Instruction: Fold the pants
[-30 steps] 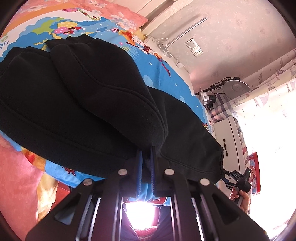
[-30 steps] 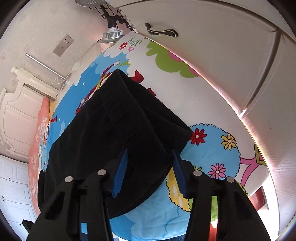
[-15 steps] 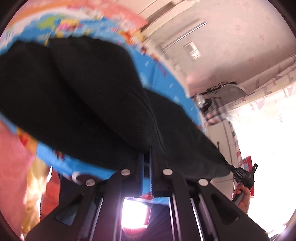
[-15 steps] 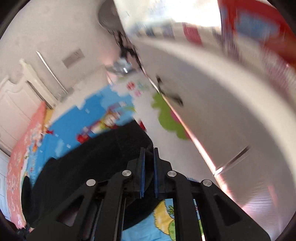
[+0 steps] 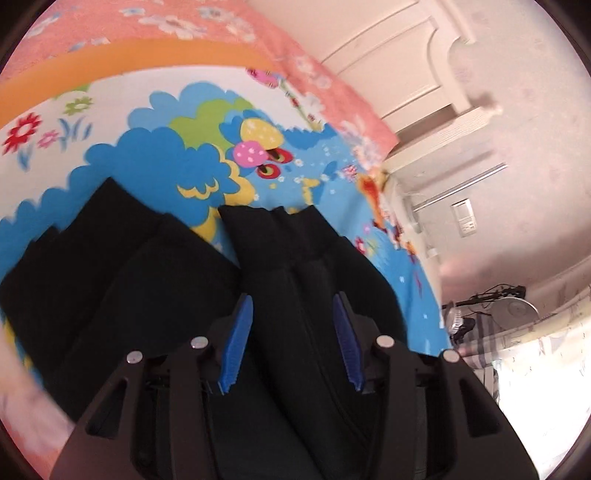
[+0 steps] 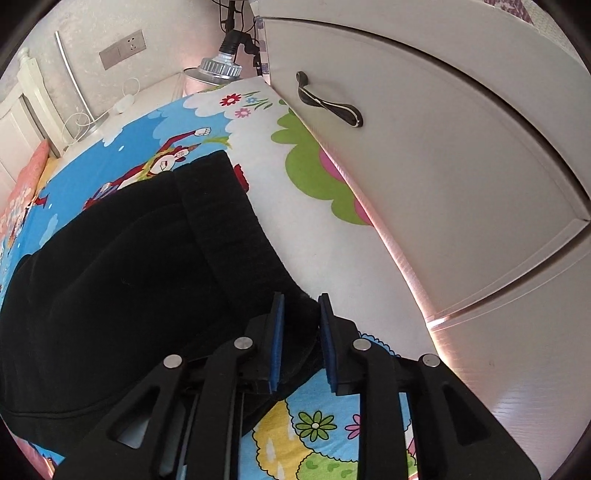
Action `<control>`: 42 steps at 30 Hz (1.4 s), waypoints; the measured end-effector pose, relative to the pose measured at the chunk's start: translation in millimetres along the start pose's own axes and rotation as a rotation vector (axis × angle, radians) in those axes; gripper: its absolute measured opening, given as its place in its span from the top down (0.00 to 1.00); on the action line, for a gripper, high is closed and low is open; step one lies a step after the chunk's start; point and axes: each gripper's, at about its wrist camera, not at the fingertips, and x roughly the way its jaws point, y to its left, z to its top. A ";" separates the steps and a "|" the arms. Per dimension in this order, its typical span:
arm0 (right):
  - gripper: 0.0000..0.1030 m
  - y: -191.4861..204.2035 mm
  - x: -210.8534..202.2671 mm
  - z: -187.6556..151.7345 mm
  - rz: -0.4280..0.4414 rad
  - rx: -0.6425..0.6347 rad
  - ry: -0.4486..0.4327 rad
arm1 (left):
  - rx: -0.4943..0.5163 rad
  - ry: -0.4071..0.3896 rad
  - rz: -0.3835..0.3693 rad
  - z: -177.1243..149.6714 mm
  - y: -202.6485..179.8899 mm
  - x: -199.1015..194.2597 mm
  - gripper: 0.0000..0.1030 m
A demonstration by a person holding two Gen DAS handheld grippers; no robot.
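Black pants (image 5: 303, 280) lie on the cartoon-print bed sheet (image 5: 166, 158), one folded part on the left and a seamed part running up the middle. My left gripper (image 5: 291, 299) hovers over that seamed part. Its jaws are opening, and the blue pads stand well apart with cloth below them, not pinched. In the right wrist view the pants (image 6: 147, 258) spread to the left, with the ribbed waistband (image 6: 229, 221) along their right edge. My right gripper (image 6: 301, 297) sits at the waistband's near corner. Its jaws are opening and the cloth lies loose between the pads.
A white cabinet door (image 6: 461, 184) with a dark handle (image 6: 328, 101) stands close along the bed's right side. A pink flowered quilt (image 5: 184, 29) and a cream headboard (image 5: 406, 74) lie at the far end. A metal lamp (image 6: 218, 66) stands by the wall.
My left gripper was shut on a fold of the pants; it has let go, opened and swung toward the head of the bed. My right gripper shut on the waistband corner, then parted again.
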 end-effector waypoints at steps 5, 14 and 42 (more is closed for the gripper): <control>0.51 -12.9 4.4 0.1 -0.011 0.051 0.002 | 0.016 0.140 0.074 18.5 -5.9 45.4 0.77; 0.69 6.0 -2.0 -4.1 -0.049 -0.066 -0.029 | 0.056 -0.136 0.049 18.3 -15.7 -110.4 0.95; 0.76 2.7 -3.8 2.0 -0.043 -0.095 -0.002 | -0.220 -0.107 0.200 -50.7 121.2 -99.0 0.88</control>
